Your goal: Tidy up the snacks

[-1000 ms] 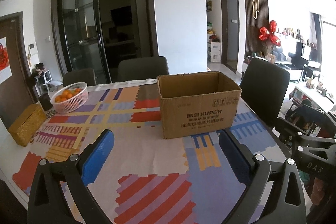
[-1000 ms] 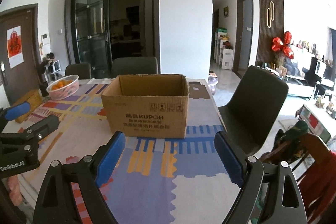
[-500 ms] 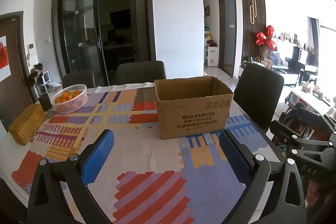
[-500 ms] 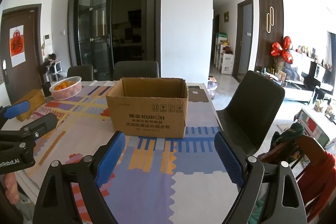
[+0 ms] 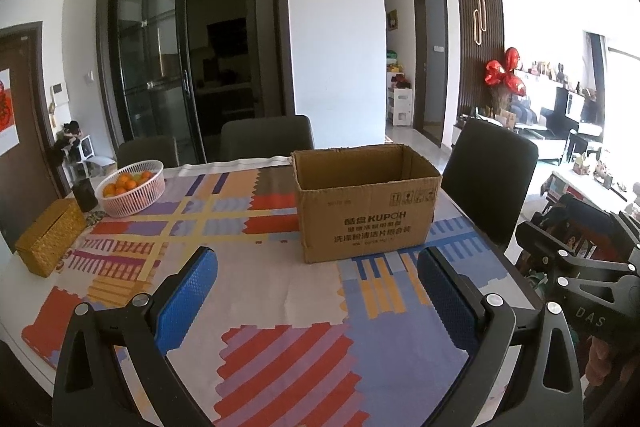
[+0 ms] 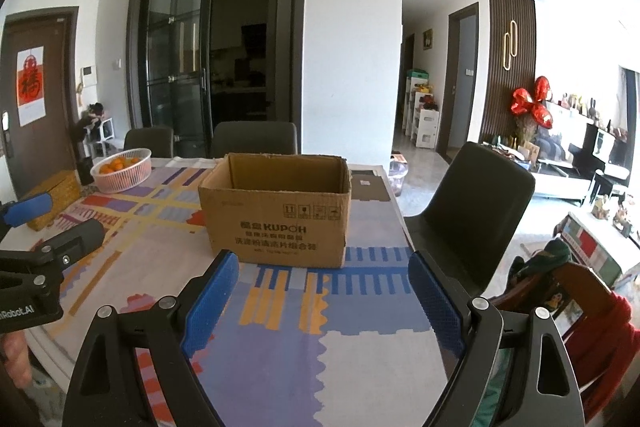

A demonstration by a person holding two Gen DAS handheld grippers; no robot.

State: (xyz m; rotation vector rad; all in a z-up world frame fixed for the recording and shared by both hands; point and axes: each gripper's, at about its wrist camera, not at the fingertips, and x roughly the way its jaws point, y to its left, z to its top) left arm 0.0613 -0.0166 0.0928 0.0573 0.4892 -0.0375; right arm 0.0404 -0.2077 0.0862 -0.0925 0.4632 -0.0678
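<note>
Left claw wide open, nothing between the blue pads, hanging over the patterned tablecloth. Scanning left to right from here: gold woven box at the far left edge, white basket of oranges just behind it, then the open cardboard box mid-table, upright, flaps out of the way, looks empty as far as I can see inside. Dark chair beside the table on the right. Right claw also spread wide, empty, pointed at the same box.

No snacks visible in either view, so I can't tell where they are; likely off-frame. My read: nothing is packed so far. To do this step well I'd keep both claws open, find the snacks first, then come in over the box's open top rather than its near wall, so I don't shove it across the cloth.
</note>
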